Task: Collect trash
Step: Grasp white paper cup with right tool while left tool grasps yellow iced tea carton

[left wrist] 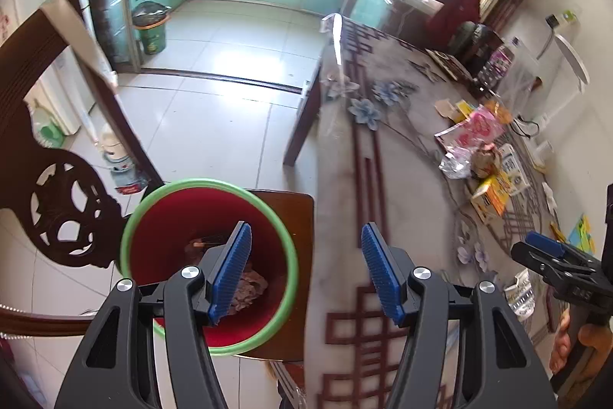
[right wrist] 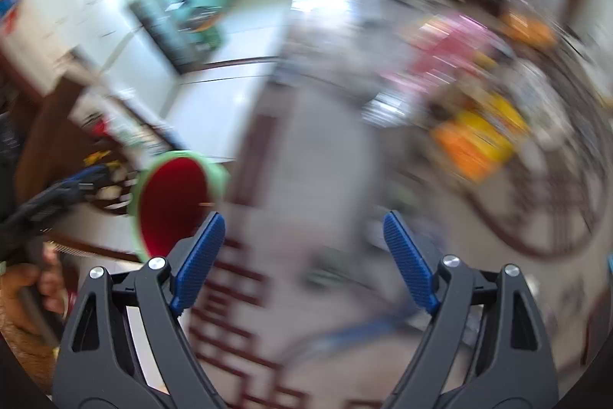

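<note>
Patterned surface [left wrist: 402, 156] carries wrappers and cartons [left wrist: 482, 156] uncollected at 2 o'clock, red bin [left wrist: 172, 217] at 8 o'clock holds some scraps, both left gripper [left wrist: 306, 271] and right gripper [right wrist: 302, 263] spread, empty.

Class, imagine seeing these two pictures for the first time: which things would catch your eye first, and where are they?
The red bin with a green rim stands out, sitting on a wooden chair beside the table, some trash already inside. On the patterned tablecloth to the right lies a bright heap of wrappers and boxes. Blue-padded left tongs frame the foreground, open and empty.
</note>
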`<state>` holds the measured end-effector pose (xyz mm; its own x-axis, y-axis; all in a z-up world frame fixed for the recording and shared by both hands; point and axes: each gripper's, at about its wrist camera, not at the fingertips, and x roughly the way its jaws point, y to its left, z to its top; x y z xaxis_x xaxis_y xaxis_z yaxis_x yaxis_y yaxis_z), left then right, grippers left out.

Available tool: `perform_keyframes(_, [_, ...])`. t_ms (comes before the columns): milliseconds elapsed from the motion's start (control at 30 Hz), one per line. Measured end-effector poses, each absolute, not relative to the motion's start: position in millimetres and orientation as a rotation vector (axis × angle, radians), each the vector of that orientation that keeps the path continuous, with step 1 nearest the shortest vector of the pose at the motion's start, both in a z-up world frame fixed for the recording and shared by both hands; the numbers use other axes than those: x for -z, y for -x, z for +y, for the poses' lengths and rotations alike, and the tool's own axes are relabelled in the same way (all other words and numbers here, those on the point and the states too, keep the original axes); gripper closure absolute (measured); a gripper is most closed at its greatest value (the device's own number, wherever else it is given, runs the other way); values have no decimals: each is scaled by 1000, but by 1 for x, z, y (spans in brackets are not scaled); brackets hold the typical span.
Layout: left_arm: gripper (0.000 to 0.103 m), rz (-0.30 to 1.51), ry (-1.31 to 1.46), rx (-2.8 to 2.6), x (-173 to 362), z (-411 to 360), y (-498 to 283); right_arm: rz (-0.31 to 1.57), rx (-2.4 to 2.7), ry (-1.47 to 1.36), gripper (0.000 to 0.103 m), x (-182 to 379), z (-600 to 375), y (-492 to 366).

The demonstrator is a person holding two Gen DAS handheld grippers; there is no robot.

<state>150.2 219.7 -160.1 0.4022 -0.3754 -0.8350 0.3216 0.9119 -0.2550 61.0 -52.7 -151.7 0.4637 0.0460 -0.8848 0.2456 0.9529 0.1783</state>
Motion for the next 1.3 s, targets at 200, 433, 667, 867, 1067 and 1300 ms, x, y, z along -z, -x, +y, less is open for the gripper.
perform_keyframes(200, [46,1081,19,526,161,184,-145,1164,412,-342,20,175,-140,12])
perform_keyframes(433, [46,1095,-12,639,161,128,-130,1217,540,-428,16,202,-186,59])
perform_keyframes(667, [46,1106,-51,670,161,84,-110,1269,483,-493,16,224,-200,71])
perform_keyframes(867, [46,1122,-67,636,162,50,-104,1316,339,-457,62,235,-203,60])
perform_keyframes(1067, [46,1111,-114,638,160,-8,-100,1253,278,-424,63,224,-230,48])
perform_keyframes(1300, [41,1079,-230,700,167,-97,-96,1176,258,-395,63,206,-276,35])
